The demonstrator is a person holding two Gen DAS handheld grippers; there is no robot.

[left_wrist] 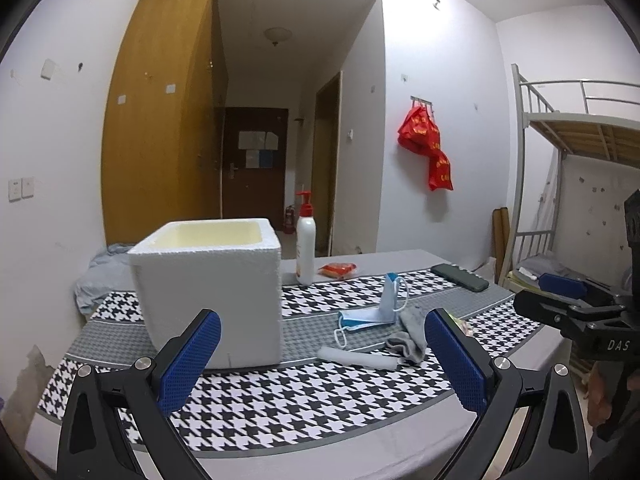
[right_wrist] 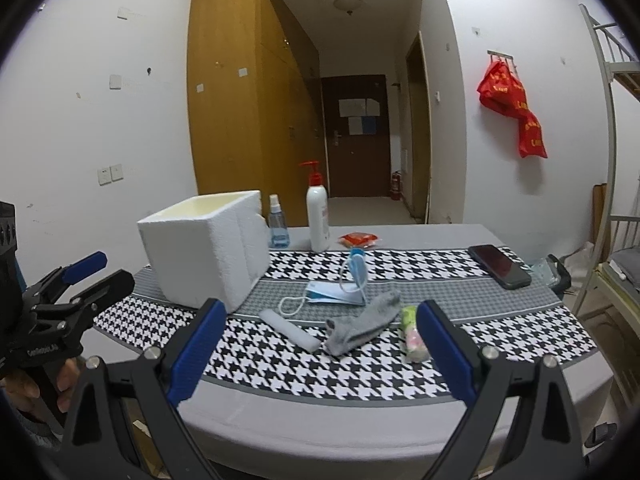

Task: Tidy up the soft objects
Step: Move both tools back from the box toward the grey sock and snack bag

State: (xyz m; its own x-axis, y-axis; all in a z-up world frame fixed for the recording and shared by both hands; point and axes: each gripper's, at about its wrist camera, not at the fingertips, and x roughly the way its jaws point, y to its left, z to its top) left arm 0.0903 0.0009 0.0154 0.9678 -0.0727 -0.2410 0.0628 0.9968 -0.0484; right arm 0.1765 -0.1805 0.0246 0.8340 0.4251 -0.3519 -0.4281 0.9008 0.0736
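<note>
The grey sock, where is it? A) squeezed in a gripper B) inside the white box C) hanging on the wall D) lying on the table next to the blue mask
D: the grey sock lies flat on the checked table right beside the blue mask, outside the white box, and both grippers are open and empty.

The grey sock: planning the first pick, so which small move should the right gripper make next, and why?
Probably ease the open right gripper forward and down over the crumpled grey fabric sock: it lies loose just ahead between the fingers, and the white foam box stands open-topped nearby.
</note>
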